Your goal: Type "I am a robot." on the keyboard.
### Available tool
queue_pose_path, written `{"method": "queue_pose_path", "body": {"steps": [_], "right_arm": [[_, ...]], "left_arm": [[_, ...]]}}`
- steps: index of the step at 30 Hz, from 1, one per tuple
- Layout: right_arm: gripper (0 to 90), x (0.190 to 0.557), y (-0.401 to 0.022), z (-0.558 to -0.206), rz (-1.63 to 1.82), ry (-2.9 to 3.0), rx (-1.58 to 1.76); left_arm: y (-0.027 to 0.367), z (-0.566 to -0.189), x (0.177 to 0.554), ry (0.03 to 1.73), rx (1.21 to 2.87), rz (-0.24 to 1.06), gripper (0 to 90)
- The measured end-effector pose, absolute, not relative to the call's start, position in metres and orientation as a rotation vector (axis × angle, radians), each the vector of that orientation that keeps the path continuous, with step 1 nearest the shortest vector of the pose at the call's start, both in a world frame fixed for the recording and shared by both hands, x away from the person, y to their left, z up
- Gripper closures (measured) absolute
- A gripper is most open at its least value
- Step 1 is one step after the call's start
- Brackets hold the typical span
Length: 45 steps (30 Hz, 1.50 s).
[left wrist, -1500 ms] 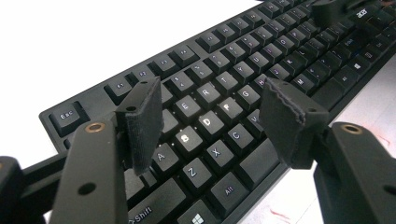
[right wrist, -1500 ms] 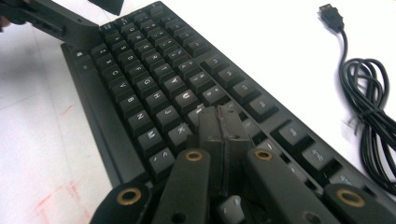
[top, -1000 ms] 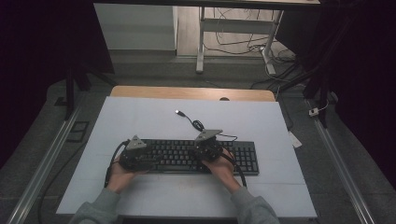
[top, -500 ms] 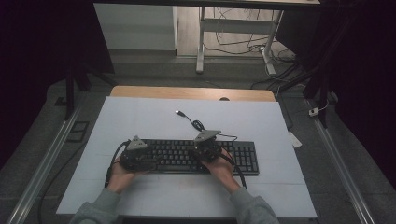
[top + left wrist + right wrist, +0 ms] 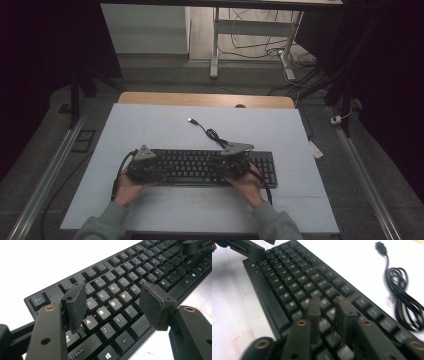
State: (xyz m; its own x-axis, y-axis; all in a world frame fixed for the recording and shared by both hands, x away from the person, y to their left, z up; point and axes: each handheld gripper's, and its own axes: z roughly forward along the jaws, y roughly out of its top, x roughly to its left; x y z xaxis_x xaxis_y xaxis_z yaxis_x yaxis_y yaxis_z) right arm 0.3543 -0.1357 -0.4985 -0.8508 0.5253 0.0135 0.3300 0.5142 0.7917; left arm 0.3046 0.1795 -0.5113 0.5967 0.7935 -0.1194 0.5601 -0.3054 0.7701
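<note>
A black keyboard (image 5: 200, 167) lies across the near half of the white mat (image 5: 150, 130). My left gripper (image 5: 159, 172) hovers over its left end, seen in the left gripper view (image 5: 113, 293) with jaws wide apart above the lit W, A, S, D keys (image 5: 107, 310) and nothing between them. My right gripper (image 5: 219, 167) is over the right-middle keys. In the right gripper view (image 5: 328, 306) its jaws stand a little apart, blurred. They have just been opening, with only keys under the gap.
The keyboard's black cable (image 5: 212, 134) lies coiled on the mat behind it, ending in a USB plug (image 5: 380, 246). A wooden table edge (image 5: 200, 99) runs behind the mat. Metal rails (image 5: 45, 175) flank the table.
The right hand has shifted slightly to the right along the keyboard. The left hand and the keyboard have stayed put.
</note>
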Motion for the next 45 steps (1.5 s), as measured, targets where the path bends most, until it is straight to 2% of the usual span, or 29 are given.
{"method": "queue_pose_path", "body": {"steps": [4,9,22,31,38,45], "right_arm": [[59.8,0.344,-0.152,-0.496,1.256,2.499,0.746],[54.3,0.332,-0.17,-0.494,1.274,2.471,0.759],[50.1,0.311,-0.207,-0.498,1.252,2.456,0.782],[49.3,0.316,-0.208,-0.5,1.241,2.467,0.792],[49.2,0.317,-0.209,-0.5,1.24,2.465,0.791],[49.2,0.318,-0.208,-0.501,1.236,2.467,0.784]], "left_arm": [[0.181,-0.511,0.305,1.075,2.002,0.362,38.4],[0.181,-0.511,0.305,1.08,1.998,0.363,38.4],[0.179,-0.511,0.307,1.076,1.991,0.366,38.9],[0.174,-0.511,0.311,1.055,1.985,0.37,43.3],[0.161,-0.509,0.32,1.015,2.001,0.36,54.6],[0.151,-0.515,0.326,0.995,2.034,0.346,76.7]]}}
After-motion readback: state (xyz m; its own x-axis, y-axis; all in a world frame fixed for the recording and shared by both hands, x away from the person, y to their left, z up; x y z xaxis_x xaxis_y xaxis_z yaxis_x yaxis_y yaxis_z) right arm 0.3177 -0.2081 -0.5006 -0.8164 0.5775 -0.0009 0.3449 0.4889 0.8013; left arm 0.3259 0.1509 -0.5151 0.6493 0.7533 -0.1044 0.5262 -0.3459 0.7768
